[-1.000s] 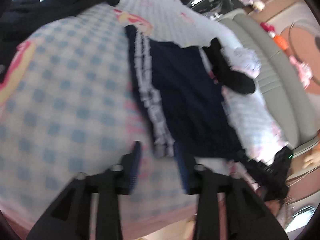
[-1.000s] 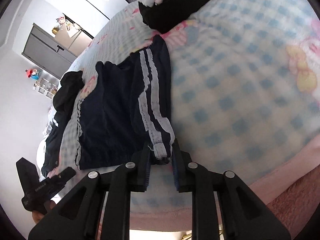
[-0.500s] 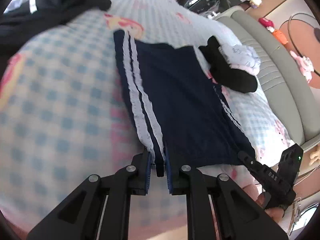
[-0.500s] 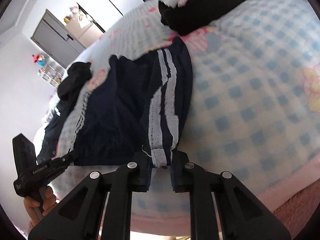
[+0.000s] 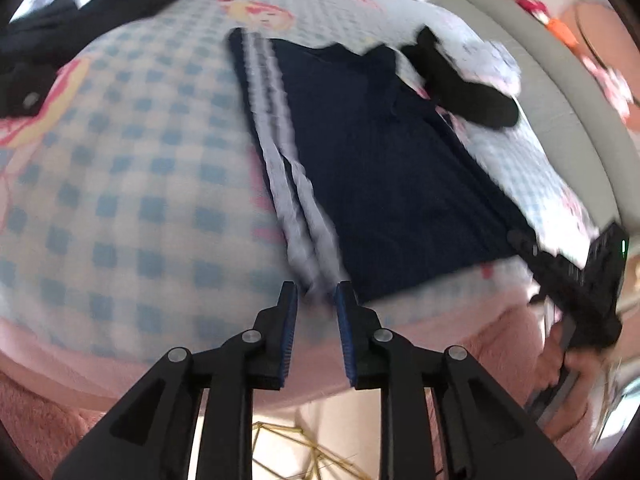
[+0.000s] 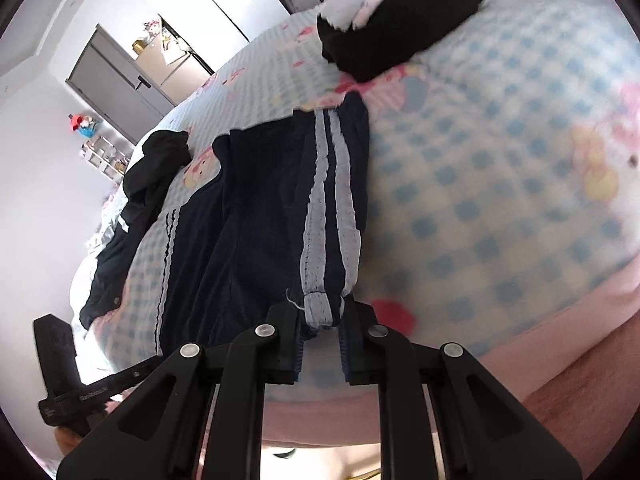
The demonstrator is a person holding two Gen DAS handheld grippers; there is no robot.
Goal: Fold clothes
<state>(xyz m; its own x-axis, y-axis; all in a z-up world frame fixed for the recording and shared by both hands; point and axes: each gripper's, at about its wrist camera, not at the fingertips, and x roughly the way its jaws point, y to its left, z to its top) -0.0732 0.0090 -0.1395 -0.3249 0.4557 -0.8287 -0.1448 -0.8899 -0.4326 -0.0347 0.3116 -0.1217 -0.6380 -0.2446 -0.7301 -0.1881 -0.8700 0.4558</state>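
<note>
Both grippers, left (image 5: 316, 300) and right (image 6: 320, 320), stood slightly parted around the navy striped shorts' (image 6: 260, 208) hem corners, apparently readying a fold on the checked bedspread (image 6: 500, 200).

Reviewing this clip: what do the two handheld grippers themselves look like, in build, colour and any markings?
Both are matte black plastic. The left gripper and right gripper each have two angular fingers with triangular cut-outs, silver pivot screws and ribbed blue pads. Seen from the right wrist, the left gripper's body bears small white lettering, unreadable. No cables or sleeves show.
</note>
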